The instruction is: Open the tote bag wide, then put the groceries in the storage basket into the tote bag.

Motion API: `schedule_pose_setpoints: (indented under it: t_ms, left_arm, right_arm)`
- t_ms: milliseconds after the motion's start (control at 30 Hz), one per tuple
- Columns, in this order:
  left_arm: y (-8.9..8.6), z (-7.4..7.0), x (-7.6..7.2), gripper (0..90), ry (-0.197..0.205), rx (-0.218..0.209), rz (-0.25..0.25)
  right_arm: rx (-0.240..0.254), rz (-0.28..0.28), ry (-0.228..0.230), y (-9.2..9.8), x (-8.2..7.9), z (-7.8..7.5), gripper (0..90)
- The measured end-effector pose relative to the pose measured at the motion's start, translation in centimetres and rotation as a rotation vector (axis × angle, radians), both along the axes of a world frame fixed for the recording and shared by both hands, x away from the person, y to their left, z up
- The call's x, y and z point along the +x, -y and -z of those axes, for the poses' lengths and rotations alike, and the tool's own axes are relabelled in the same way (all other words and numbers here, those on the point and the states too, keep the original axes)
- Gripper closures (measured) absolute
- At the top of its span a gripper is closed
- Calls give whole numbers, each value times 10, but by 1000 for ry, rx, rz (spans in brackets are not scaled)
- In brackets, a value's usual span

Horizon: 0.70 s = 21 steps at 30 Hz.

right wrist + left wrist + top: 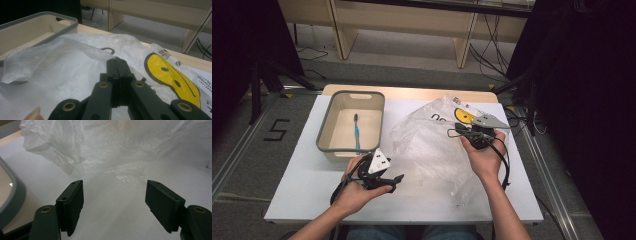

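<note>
Two hand-held tongs at a plastic bag (432,145) on a white table (302,185). The right tongs (451,132) have their jaws pressed together over the bag's upper part; whether a fold of film is pinched between them cannot be told. The left tongs (398,179) stand apart and empty, with the bag's crumpled near edge just ahead of their tips and a grey-rimmed tub (324,127) off to their left, a blue toothbrush (357,134) lying inside it. To do the step well, the right tongs should hold steady while the left tongs advance low along the table and close on a single layer at the bag's edge
</note>
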<state>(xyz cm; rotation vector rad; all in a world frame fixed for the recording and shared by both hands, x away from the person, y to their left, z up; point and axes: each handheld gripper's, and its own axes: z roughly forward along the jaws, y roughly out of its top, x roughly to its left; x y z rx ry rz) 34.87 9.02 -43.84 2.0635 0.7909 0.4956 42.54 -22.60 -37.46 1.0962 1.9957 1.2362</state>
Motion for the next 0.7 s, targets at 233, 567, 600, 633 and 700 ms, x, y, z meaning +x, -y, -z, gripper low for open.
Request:
schedule_pose_setpoints:
  t_ms: [233,567,600,633,700]
  left_arm:
    - [-10,-4,3,319,3,-31,-39]
    - [-13,-4,4,320,-2,-30,-51]
    - [-14,-4,5,320,1,-34,-54]
    - [-15,-5,5,319,0,-33,-56]
    - [-17,-6,6,320,-4,-41,-65]
  right_arm:
    - [1,-4,-1,0,0,1,900]
    - [5,-7,-3,-1,1,1,900]
    - [4,-6,-5,-1,1,0,900]
    - [3,-7,-4,-1,1,1,900]
    - [3,-6,-9,-1,1,1,900]
